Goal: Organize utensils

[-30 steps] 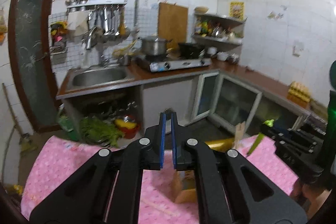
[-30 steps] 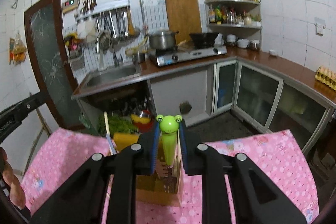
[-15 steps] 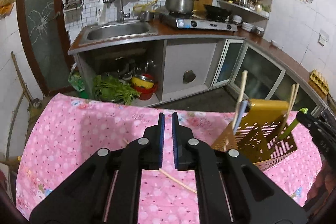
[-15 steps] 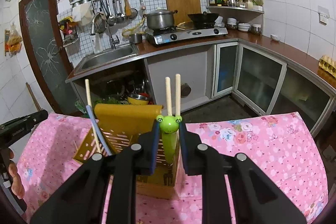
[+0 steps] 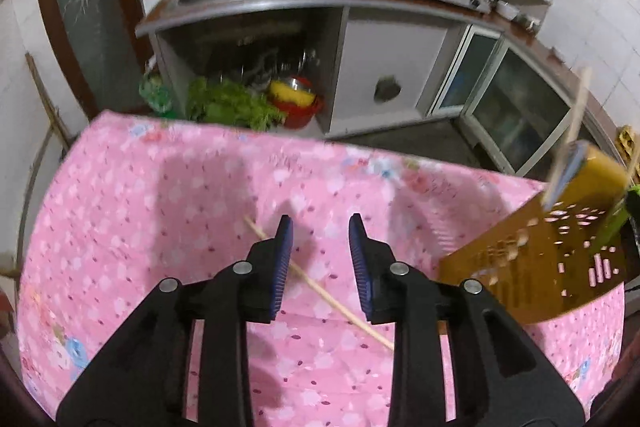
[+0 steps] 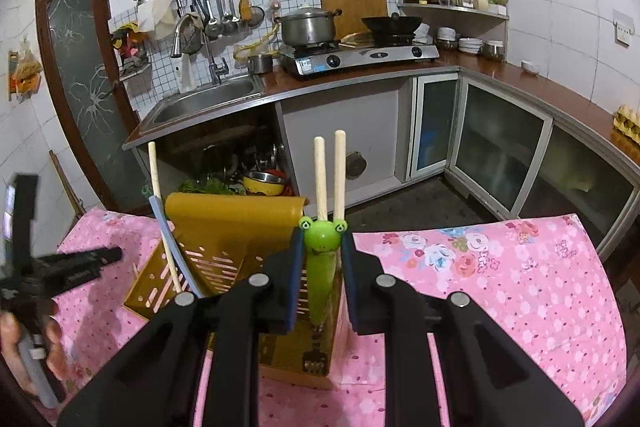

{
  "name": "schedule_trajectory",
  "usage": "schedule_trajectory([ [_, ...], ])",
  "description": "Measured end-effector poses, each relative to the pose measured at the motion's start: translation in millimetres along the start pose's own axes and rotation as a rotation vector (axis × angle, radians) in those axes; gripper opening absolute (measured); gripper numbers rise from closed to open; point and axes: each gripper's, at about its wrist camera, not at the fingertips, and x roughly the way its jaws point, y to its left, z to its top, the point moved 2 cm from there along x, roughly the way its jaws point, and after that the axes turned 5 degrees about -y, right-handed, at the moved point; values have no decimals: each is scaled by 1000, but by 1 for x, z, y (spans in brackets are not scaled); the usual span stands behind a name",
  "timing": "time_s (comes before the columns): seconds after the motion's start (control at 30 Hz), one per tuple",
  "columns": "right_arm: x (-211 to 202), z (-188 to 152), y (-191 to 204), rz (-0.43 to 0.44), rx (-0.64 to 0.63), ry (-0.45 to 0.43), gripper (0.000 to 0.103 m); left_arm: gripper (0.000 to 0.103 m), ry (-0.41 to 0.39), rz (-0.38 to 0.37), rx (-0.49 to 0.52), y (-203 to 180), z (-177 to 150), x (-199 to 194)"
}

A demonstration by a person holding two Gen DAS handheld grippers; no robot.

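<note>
Yellow slotted utensil holder (image 6: 224,227) with three chopsticks (image 6: 329,173), my right gripper (image 6: 320,259) clamping a frog-handled fork (image 6: 322,267) inside, my left gripper (image 5: 320,251) just opening, unclamped, over a loose chopstick (image 5: 316,287).

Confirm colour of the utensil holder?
Mustard yellow utensil holder, clearest in the right wrist view.

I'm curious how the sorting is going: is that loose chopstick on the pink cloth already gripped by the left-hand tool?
No: the chopstick lies flat on the cloth, and the left gripper has open jaws hovering above it.

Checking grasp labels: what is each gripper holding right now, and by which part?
Right gripper: frog-headed green fork, jaws clamped on its handle just below the head. Left gripper: nothing; jaws just opened, straddling a chopstick on the cloth.
</note>
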Motion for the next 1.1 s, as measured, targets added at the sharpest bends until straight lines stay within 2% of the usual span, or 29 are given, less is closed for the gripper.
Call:
schedule_trajectory([
  [0.2, 2, 2, 8, -7, -19, 27, 20, 28, 150, 39, -54, 13, -16, 44],
  [0.37, 3, 4, 8, 10, -19, 30, 20, 28, 197, 65, -82, 22, -23, 60],
  [0.43, -1, 5, 7, 17, -16, 21, 25, 27, 212, 68, -80, 22, -24, 64],
  [0.47, -3, 5, 8, 17, -18, 13, 32, 27, 221, 73, -82, 23, -24, 67],
  [0.53, -6, 5, 10, 21, -24, 10, 32, 21, 233, 82, -85, 23, -23, 73],
  [0.6, -10, 7, 11, 25, -31, 7, 32, 17, 235, 92, -81, 23, -19, 77],
  [0.87, -20, 7, 9, 21, -24, 4, 32, 13, 238, 108, -80, 20, -7, 87],
  [1.1, -26, 2, -9, 26, 37, 10, 32, 11, 150, 41, -98, 15, 3, 61],
])
